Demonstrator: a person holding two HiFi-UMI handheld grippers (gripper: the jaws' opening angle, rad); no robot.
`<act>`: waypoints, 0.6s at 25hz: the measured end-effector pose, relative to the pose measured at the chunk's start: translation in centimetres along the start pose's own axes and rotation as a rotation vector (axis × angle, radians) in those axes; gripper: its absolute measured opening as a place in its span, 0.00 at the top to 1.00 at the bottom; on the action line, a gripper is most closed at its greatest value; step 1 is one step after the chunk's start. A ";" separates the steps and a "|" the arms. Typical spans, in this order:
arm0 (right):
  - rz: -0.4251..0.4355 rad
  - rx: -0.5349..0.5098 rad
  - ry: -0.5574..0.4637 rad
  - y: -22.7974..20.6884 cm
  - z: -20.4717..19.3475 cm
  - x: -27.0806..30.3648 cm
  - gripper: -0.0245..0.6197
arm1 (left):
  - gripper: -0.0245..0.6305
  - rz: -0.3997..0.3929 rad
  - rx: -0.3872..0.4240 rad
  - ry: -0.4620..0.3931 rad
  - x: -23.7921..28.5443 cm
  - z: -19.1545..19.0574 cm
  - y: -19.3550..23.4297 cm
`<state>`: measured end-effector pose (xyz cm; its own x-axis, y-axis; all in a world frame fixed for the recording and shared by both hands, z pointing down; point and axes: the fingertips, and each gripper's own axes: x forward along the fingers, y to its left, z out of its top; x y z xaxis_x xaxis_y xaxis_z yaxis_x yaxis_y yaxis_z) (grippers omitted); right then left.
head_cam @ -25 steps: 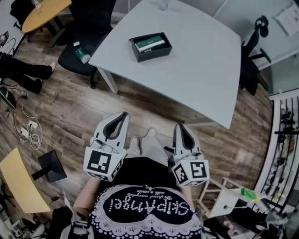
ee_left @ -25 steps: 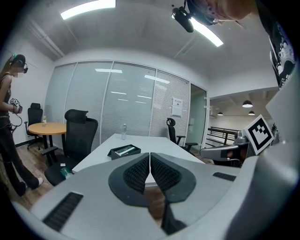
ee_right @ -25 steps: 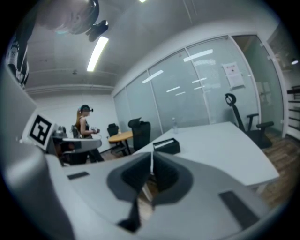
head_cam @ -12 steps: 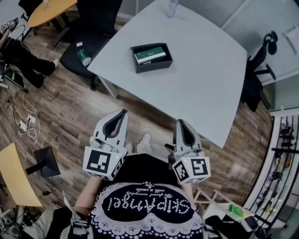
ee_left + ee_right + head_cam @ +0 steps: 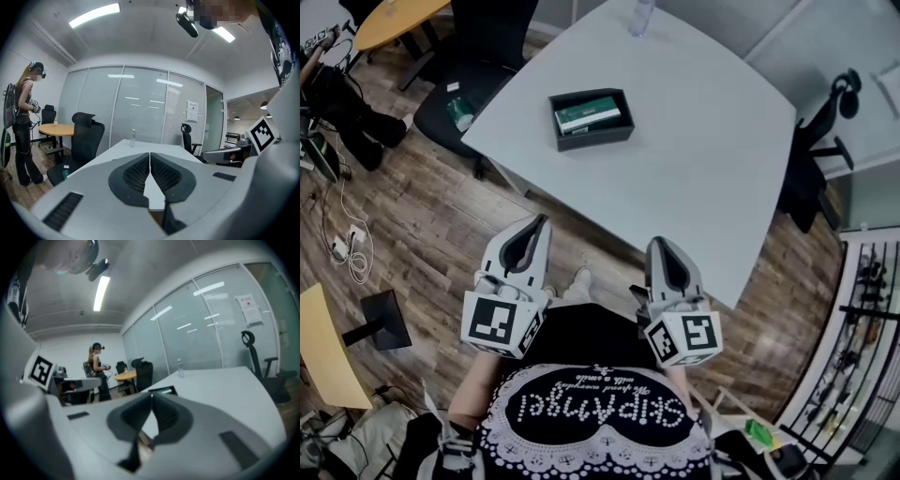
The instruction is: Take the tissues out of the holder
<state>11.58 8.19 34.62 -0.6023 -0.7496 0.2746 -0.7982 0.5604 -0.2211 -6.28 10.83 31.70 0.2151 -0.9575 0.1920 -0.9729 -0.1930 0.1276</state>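
Tissues: one green pack of tissues [image 5: 588, 113], lying flat inside the holder, in the upper middle of the head view.
Holder: one black open box, the holder [image 5: 595, 139]; it has only the tissues in it. It stands near the left corner of the surface. In the right gripper view its rim shows just above the jaws.
Surface: one white surface [image 5: 703, 159], which fills the upper middle and right of the head view. It carries the holder and a bottle, well apart from each other.
Bottle: one clear bottle [image 5: 642, 17], upright, at the far edge of the surface, top of the frame.
Hand-held grippers: two, both low in the head view, over the floor and well apart from the surface.
Left hand-held gripper [image 5: 534, 230]: its jaws are pressed together and nothing is between them; in its own view the pads meet along one thin line.
Right hand-held gripper [image 5: 664, 251]: its jaws are also together at the tips and it holds nothing.
Chairs: two black ones beside the surface, the first chair [image 5: 487, 42] at the upper left, the second chair [image 5: 802, 169] at the right edge.
Round table: one wooden round table [image 5: 394, 19] in the upper left corner.
Floor: brown wooden floor [image 5: 422, 216].
Other person: one person [image 5: 22, 126] stands at the left edge of the left gripper view, near the round table.
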 end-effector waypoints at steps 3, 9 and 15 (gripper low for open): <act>0.001 -0.002 0.014 -1.4 -0.2 -0.1 0.91 | 0.92 0.009 -0.012 0.004 0.7 -0.4 -0.9; 0.024 0.011 0.024 -2.1 -0.5 0.0 0.91 | 0.92 0.019 -0.006 0.010 1.0 -0.8 -1.8; 0.040 0.030 0.033 -1.6 -1.3 0.3 0.91 | 0.92 0.051 -0.002 0.016 0.5 -0.9 -1.0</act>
<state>12.67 7.54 36.29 -0.6342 -0.7145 0.2955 -0.7730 0.5783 -0.2607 -5.09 10.78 32.58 0.1668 -0.9624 0.2142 -0.9824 -0.1437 0.1195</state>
